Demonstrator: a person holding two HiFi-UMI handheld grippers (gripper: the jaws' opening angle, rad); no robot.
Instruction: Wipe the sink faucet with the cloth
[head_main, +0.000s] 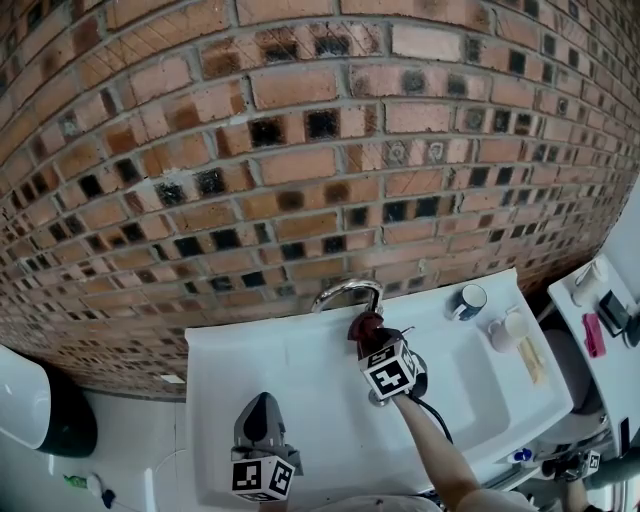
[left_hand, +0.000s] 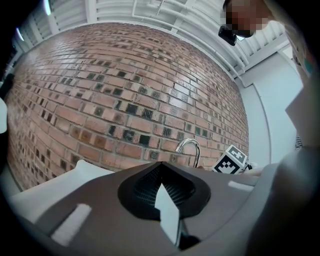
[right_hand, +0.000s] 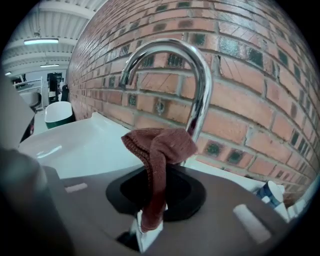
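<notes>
A curved chrome faucet (head_main: 346, 291) rises at the back of the white sink (head_main: 300, 375), against the brick wall. My right gripper (head_main: 368, 336) is shut on a dark red cloth (head_main: 365, 326). In the right gripper view the cloth (right_hand: 160, 150) stands bunched above the jaws, right in front of the faucet's upright pipe (right_hand: 199, 100); I cannot tell whether they touch. My left gripper (head_main: 262, 405) hovers over the sink's front left with its jaws together and nothing in them. From the left gripper view the faucet (left_hand: 189, 150) shows far ahead.
A blue and white cup (head_main: 468, 301) and a white bottle (head_main: 507, 328) stand on the sink's right rim. A white and green bin (head_main: 40, 410) sits on the floor at the left. A white shelf (head_main: 600, 320) with small items is at the right.
</notes>
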